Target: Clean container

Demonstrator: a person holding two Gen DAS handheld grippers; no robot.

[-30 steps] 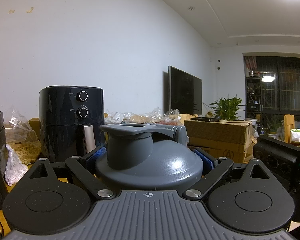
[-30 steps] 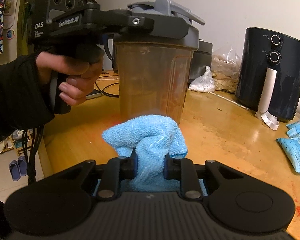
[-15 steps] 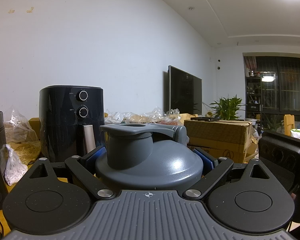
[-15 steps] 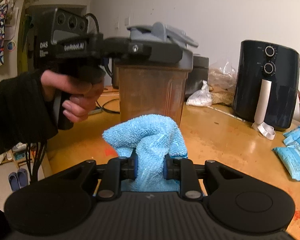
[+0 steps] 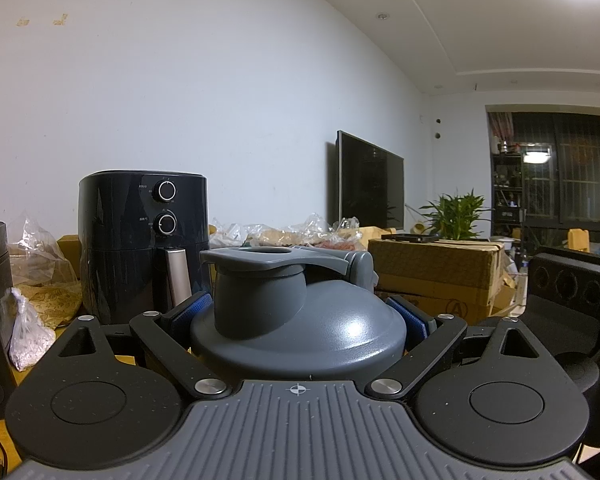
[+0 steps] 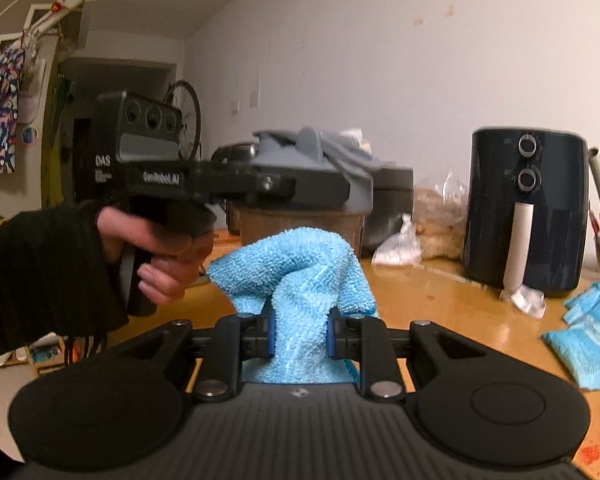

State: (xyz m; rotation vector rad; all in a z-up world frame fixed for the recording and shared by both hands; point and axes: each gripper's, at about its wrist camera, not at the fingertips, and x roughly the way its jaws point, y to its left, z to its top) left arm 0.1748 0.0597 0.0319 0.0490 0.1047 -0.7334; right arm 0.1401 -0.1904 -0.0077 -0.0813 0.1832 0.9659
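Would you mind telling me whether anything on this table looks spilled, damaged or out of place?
Reddish specks stain the wooden table at its near right corner, like spilled powder. Blue packets lie scattered by the air fryer. The container stands upright, lid on.

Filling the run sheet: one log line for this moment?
left gripper: shut on grey lid of brown translucent container | right gripper: shut on blue microfibre cloth | wiping: not yet

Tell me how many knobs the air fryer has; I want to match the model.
2. On the air fryer front, one knob sits directly above the other knob, both over the handle. Its back is hidden.
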